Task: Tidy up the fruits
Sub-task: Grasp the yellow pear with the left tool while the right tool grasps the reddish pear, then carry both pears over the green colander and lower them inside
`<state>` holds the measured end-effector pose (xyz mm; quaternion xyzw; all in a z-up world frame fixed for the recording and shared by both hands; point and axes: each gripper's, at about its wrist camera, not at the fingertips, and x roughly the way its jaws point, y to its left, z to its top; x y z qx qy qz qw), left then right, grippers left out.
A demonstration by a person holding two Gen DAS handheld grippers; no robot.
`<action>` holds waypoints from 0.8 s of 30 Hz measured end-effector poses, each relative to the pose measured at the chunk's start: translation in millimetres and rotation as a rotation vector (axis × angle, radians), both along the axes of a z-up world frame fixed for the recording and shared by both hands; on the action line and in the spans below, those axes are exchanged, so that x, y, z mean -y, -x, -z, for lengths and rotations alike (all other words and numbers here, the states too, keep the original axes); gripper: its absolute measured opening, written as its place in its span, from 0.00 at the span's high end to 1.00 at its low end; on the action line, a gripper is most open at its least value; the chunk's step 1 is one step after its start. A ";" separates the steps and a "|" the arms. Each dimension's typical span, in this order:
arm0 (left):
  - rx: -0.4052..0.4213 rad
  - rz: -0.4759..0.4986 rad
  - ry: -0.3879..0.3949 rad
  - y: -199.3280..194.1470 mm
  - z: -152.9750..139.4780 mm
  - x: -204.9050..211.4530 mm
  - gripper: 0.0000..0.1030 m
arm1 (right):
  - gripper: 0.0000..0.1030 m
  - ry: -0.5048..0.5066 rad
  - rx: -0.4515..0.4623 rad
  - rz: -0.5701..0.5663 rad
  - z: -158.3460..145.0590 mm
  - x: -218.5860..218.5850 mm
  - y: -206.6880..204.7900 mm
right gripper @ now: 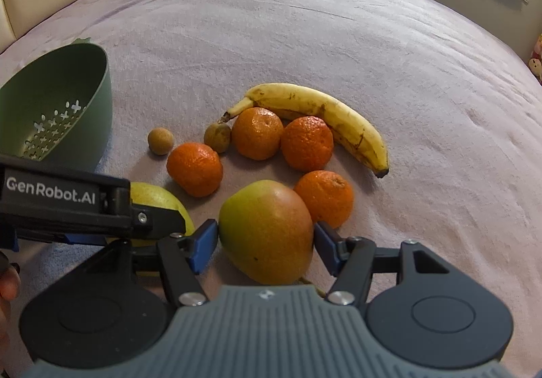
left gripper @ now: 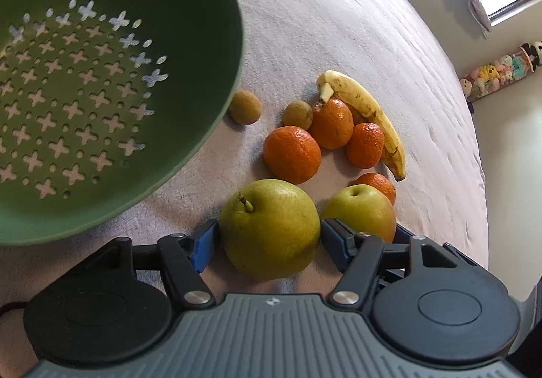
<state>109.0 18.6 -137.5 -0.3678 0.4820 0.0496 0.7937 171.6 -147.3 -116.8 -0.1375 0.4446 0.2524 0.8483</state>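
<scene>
Left gripper jaws flank the green pear, blue pads touching or nearly so; can't tell if clamped. Right gripper same on the reddish pear. Both pears on the bed, side by side. Colander empty, tilted, lies left of both, mouth facing the fruit; left gripper is nearer, so I'd send the green pear first

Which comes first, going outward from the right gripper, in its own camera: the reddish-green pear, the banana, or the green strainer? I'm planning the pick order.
1. Reddish-green pear, between the right gripper fingers.
2. Banana, ahead, slightly right, behind the oranges.
3. Green strainer, far left on the bed; roughly as far as the banana, hard to separate.
</scene>
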 end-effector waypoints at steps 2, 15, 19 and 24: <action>0.004 0.008 -0.007 -1.0 0.2 0.4 0.27 | 0.42 -0.008 0.003 0.002 2.3 -0.5 -0.3; 0.019 0.054 -0.049 0.7 -11.9 2.6 0.28 | 0.42 0.031 0.019 -0.003 -5.9 -5.8 6.2; 0.041 0.053 -0.048 4.7 -21.7 2.3 0.28 | 0.42 0.050 0.033 0.007 -15.8 -0.1 8.7; 0.077 0.091 -0.075 10.7 -41.9 8.3 0.28 | 0.42 0.070 0.074 0.037 -35.3 12.2 15.3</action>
